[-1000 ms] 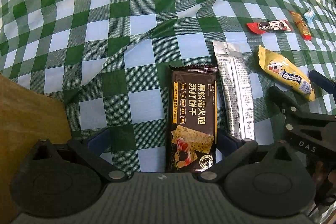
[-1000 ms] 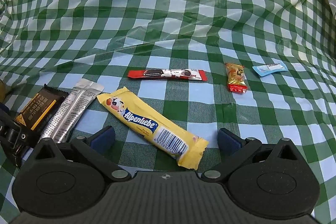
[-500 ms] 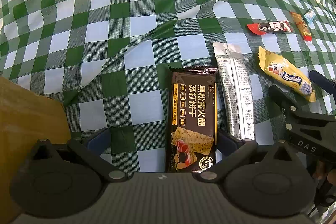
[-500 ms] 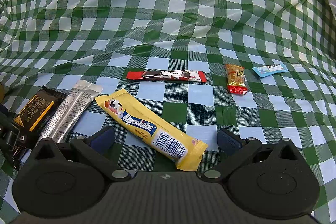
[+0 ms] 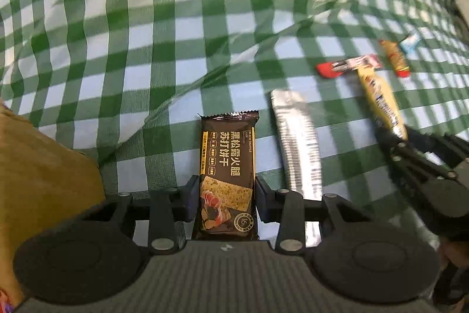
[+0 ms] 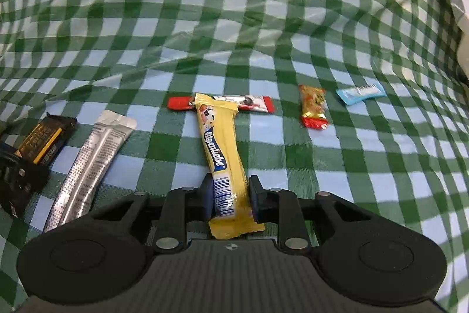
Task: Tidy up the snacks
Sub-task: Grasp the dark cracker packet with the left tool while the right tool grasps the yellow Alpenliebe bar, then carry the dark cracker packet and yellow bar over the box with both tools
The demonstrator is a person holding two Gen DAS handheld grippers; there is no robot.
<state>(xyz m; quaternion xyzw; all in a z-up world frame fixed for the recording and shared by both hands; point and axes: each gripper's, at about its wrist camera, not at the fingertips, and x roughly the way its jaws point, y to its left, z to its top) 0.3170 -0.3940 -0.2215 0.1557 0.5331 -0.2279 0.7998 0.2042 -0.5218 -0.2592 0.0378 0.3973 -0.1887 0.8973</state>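
Note:
My left gripper point(image 5: 225, 200) is shut on the lower half of a dark brown cracker pack point(image 5: 228, 163) with gold print, which points away along the fingers. My right gripper point(image 6: 230, 197) is shut on a yellow Alpenliebe candy stick point(image 6: 219, 148), near its barcode end. The right gripper also shows in the left wrist view point(image 5: 392, 140), gripping the yellow stick point(image 5: 379, 99). The cracker pack point(image 6: 44, 137) and left gripper show at the left edge of the right wrist view. Everything lies over a green-and-white checked cloth point(image 6: 234, 19).
A silver sachet point(image 5: 297, 143) lies between the two grippers, also seen in the right wrist view point(image 6: 91, 163). Farther off lie a red biscuit bar point(image 6: 255, 104), a small orange-red snack point(image 6: 313, 107) and a light blue candy point(image 6: 360, 93). A brown wooden box point(image 5: 44, 175) stands at my left.
Both grippers closed, the left on the cracker pack and the right on the yellow candy stick. The yellow stick swung from diagonal into line with the right fingers. Both views shifted.

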